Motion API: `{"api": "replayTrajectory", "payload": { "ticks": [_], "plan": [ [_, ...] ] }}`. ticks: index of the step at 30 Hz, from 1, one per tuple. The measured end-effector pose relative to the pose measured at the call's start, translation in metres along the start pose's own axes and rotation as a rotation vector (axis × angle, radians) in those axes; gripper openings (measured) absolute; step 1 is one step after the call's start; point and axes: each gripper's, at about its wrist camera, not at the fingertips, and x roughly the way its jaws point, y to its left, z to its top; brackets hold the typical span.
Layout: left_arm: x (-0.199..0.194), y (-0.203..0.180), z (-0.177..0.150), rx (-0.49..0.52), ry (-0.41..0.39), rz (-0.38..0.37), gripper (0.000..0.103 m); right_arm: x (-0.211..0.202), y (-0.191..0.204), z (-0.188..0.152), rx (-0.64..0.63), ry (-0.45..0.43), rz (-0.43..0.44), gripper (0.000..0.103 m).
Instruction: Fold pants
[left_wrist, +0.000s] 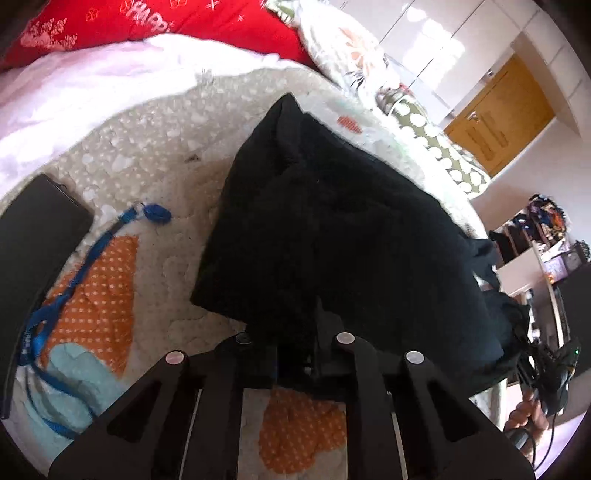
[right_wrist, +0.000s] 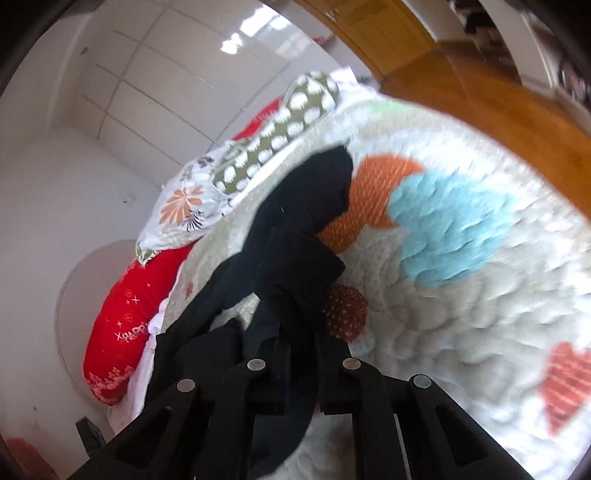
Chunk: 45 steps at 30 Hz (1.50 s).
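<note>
Pants pinched in both claws over quilt.

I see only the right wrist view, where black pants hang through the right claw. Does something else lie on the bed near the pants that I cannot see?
Observer: Yes. In the left wrist view a dark flat device lies on the blanket, left of the pants and apart from them.
Operator: Is anything more beside it?
Observer: A blue lanyard lies between the device and the pants, not touching the pants.
Operator: And the left claw?
Observer: The left claw is closed on the near edge of the pants.
</note>
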Motion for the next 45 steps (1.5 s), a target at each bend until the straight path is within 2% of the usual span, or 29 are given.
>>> {"api": "replayTrajectory", "payload": {
  "ticks": [3, 8, 11, 13, 14, 16, 17, 19, 22, 24, 28, 32, 34, 36, 39, 40, 41, 42, 43, 45],
  "plan": [
    [-0.022, 0.003, -0.002, 0.002, -0.014, -0.031, 0.005, -0.04, 0.005, -0.01, -0.007, -0.033, 0.02, 0.008],
    [-0.054, 0.014, -0.016, 0.039, -0.042, 0.014, 0.005, -0.097, 0.013, -0.049, -0.042, -0.019, 0.017, 0.008],
    [-0.048, 0.031, -0.025, 0.005, -0.018, 0.057, 0.005, -0.096, -0.004, -0.076, -0.04, 0.048, -0.086, 0.008],
    [-0.043, 0.037, -0.031, -0.016, 0.018, 0.058, 0.005, -0.088, -0.023, -0.083, 0.04, 0.081, -0.173, 0.011],
    [-0.044, 0.037, -0.034, -0.003, 0.019, 0.057, 0.005, -0.09, -0.03, -0.084, 0.077, 0.079, -0.164, 0.012],
    [-0.052, 0.033, -0.038, 0.023, -0.006, 0.051, 0.005, -0.105, -0.037, -0.08, 0.108, 0.03, -0.153, 0.02],
    [-0.054, 0.032, -0.038, 0.027, -0.011, 0.043, 0.005, -0.111, -0.037, -0.077, 0.095, 0.007, -0.181, 0.031],
    [-0.056, 0.031, -0.038, 0.018, -0.008, 0.021, 0.005, -0.123, -0.038, -0.071, 0.061, -0.047, -0.267, 0.034],
    [-0.051, 0.025, -0.039, 0.024, 0.012, 0.01, 0.005, -0.137, -0.049, -0.064, 0.09, -0.097, -0.277, 0.035],
    [-0.046, 0.018, -0.041, 0.039, 0.027, 0.013, 0.012, -0.136, -0.056, -0.062, 0.111, -0.09, -0.262, 0.043],
    [-0.035, 0.013, -0.044, 0.007, 0.038, -0.008, 0.052, -0.113, -0.053, -0.06, 0.092, -0.022, -0.223, 0.046],
    [-0.027, 0.013, -0.035, -0.05, 0.013, -0.011, 0.064, -0.094, -0.048, -0.059, 0.048, -0.008, -0.205, 0.046],
    [-0.021, 0.012, -0.03, -0.059, 0.008, 0.002, 0.065, -0.091, -0.047, -0.057, 0.063, -0.013, -0.194, 0.046],
    [-0.013, 0.009, -0.023, -0.069, 0.003, 0.017, 0.065, -0.089, -0.048, -0.057, 0.066, -0.008, -0.185, 0.046],
    [0.002, 0.007, -0.015, -0.085, 0.002, 0.002, 0.065, -0.09, -0.049, -0.059, 0.054, -0.013, -0.175, 0.046],
    [0.006, 0.007, -0.013, -0.083, 0.004, 0.0, 0.059, -0.089, -0.048, -0.059, 0.05, -0.011, -0.174, 0.046],
    [0.007, 0.006, -0.012, -0.078, -0.002, 0.009, 0.016, -0.088, -0.047, -0.058, 0.041, -0.007, -0.174, 0.039],
    [0.008, 0.007, -0.011, -0.079, 0.005, 0.018, 0.012, -0.087, -0.045, -0.057, 0.031, 0.0, -0.173, 0.02],
    [0.007, 0.01, -0.01, -0.098, 0.013, -0.004, 0.012, -0.086, -0.044, -0.056, 0.021, 0.009, -0.175, 0.013],
    [0.0, 0.018, -0.009, -0.133, 0.007, -0.039, 0.01, -0.086, -0.039, -0.055, 0.011, 0.003, -0.176, 0.009]
  ]
}}
